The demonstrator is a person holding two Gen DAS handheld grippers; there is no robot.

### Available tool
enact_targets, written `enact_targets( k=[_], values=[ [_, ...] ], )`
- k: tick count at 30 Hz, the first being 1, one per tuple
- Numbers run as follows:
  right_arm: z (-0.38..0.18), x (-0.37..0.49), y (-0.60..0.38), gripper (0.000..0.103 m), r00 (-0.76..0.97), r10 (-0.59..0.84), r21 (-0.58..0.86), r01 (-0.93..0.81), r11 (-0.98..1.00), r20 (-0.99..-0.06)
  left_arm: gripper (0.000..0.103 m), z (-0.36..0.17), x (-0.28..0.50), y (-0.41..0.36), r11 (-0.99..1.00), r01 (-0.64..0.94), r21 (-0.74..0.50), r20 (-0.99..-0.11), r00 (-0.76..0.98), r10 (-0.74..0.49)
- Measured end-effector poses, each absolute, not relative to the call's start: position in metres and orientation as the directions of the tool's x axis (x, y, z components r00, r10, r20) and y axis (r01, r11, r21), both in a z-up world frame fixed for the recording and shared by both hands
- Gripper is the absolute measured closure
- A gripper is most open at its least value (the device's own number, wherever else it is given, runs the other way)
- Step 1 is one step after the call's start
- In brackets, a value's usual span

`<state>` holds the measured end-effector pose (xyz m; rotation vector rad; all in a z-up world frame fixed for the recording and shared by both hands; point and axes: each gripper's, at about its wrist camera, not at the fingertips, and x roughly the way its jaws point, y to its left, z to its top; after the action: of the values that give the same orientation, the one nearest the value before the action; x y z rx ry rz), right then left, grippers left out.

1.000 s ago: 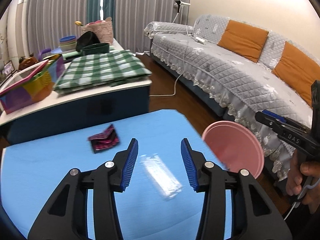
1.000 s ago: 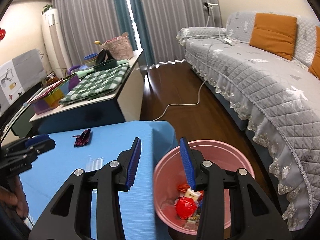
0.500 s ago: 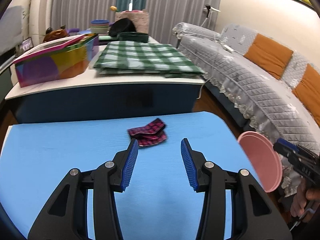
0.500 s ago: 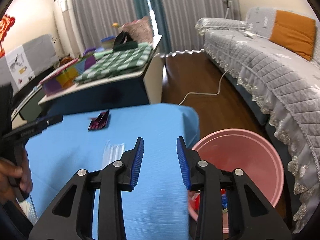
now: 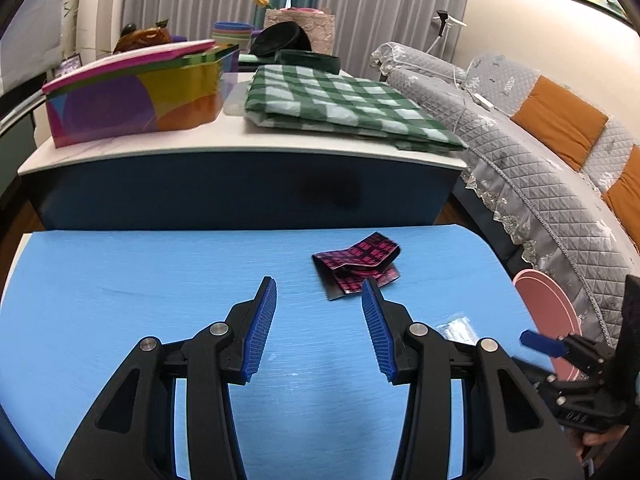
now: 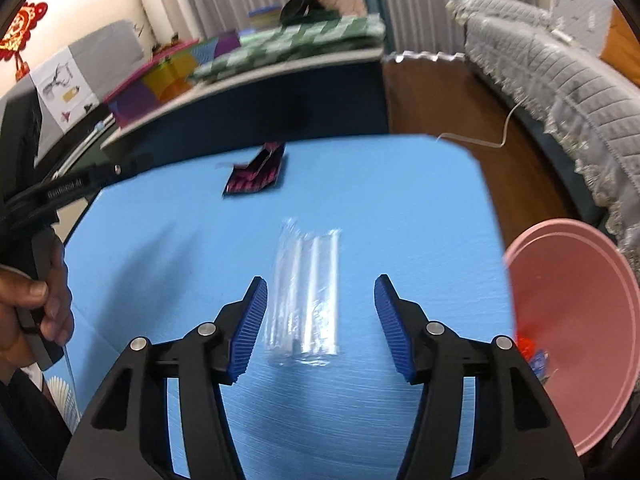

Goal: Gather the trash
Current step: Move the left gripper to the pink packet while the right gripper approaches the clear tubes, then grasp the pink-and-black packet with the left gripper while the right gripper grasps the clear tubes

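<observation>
While both claws hang open and empty over the blue bench (image 5: pixel 160 272), the right claw (image 6: pixel 318 320) brackets a clear plastic wrapper (image 6: pixel 306 296) (seemingly straws, though blurred). The left claw (image 5: pixel 318 320) sits just short of a crumpled magenta wrapper (image 5: pixel 356 266); a pink bin (image 6: pixel 576 320) stands beside the bench.

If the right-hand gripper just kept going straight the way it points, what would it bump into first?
Most likely the clear plastic wrapper lying on the blue table. It sits between the open jaws of the right gripper, directly ahead. The pink-and-black wrapper lies farther on and to the left. Depth is hard to judge here.
</observation>
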<state>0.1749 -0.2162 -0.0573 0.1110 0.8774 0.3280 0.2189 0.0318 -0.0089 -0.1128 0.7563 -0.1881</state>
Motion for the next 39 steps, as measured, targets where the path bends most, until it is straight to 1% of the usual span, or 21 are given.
enact_targets(
  k=[3,7,8,9,10,11,12,14,15,18,23,32,36,37,38,39],
  values=[
    [-0.069,0.18,-0.206,0.046,0.557,0.309,0.204,-0.244,0.948,-0.77,0.059,-0.016,0.224,0.034,0.976,0.132,-0.171,-0.676,0.705,-0.214],
    [-0.075,0.183,-0.205,0.046,0.545,0.288,0.183,-0.24,0.953,-0.788,0.059,-0.022,0.232,0.03,0.973,0.146,-0.179,-0.678,0.698,-0.229],
    [-0.075,0.184,-0.206,0.049,0.541,0.29,0.185,-0.241,0.953,-0.789,0.059,-0.024,0.234,0.029,0.972,0.15,-0.181,-0.678,0.697,-0.234],
    [-0.076,0.185,-0.206,0.055,0.539,0.291,0.185,-0.243,0.952,-0.791,0.059,-0.026,0.237,0.026,0.971,0.155,-0.184,-0.678,0.696,-0.239],
    [-0.076,0.185,-0.206,0.058,0.538,0.287,0.179,-0.245,0.953,-0.793,0.059,-0.028,0.239,0.024,0.97,0.158,-0.186,-0.679,0.693,-0.243],
    [-0.076,0.185,-0.206,0.067,0.538,0.285,0.174,-0.248,0.953,-0.793,0.059,-0.031,0.242,0.022,0.968,0.162,-0.191,-0.68,0.689,-0.25],
    [-0.076,0.185,-0.206,0.079,0.534,0.291,0.176,-0.256,0.951,-0.794,0.059,-0.033,0.245,0.019,0.967,0.164,-0.196,-0.682,0.686,-0.255],
    [-0.076,0.186,-0.206,0.093,0.529,0.299,0.182,-0.263,0.947,-0.794,0.059,-0.037,0.249,0.016,0.964,0.168,-0.205,-0.683,0.681,-0.264],
    [-0.076,0.186,-0.206,0.095,0.532,0.298,0.178,-0.265,0.948,-0.793,0.059,-0.039,0.251,0.014,0.962,0.171,-0.214,-0.683,0.677,-0.273],
    [-0.072,0.186,-0.208,0.096,0.547,0.28,0.154,-0.265,0.952,-0.789,0.059,-0.044,0.258,0.008,0.958,0.172,-0.23,-0.685,0.671,-0.285],
    [-0.073,0.19,-0.217,0.096,0.544,0.289,0.175,-0.252,0.952,-0.788,0.059,-0.052,0.27,0.006,0.949,0.139,-0.282,-0.689,0.66,-0.301],
    [-0.077,0.194,-0.223,0.096,0.537,0.297,0.189,-0.248,0.95,-0.79,0.058,-0.068,0.293,0.019,0.884,0.022,-0.467,-0.677,0.633,-0.374],
    [-0.077,0.194,-0.223,0.096,0.537,0.298,0.188,-0.251,0.95,-0.789,0.06,-0.077,0.297,0.014,0.876,-0.014,-0.481,-0.704,0.602,-0.377],
    [-0.077,0.194,-0.224,0.096,0.537,0.297,0.188,-0.249,0.95,-0.789,0.061,-0.078,0.296,0.012,0.877,-0.014,-0.481,-0.704,0.602,-0.377],
    [-0.076,0.194,-0.224,0.096,0.538,0.297,0.188,-0.248,0.95,-0.789,0.065,-0.077,0.295,0.01,0.88,-0.011,-0.474,-0.705,0.604,-0.373],
    [-0.076,0.194,-0.224,0.096,0.539,0.296,0.187,-0.248,0.951,-0.789,0.073,-0.077,0.295,0.009,0.884,-0.006,-0.468,-0.706,0.603,-0.37]
  ],
)
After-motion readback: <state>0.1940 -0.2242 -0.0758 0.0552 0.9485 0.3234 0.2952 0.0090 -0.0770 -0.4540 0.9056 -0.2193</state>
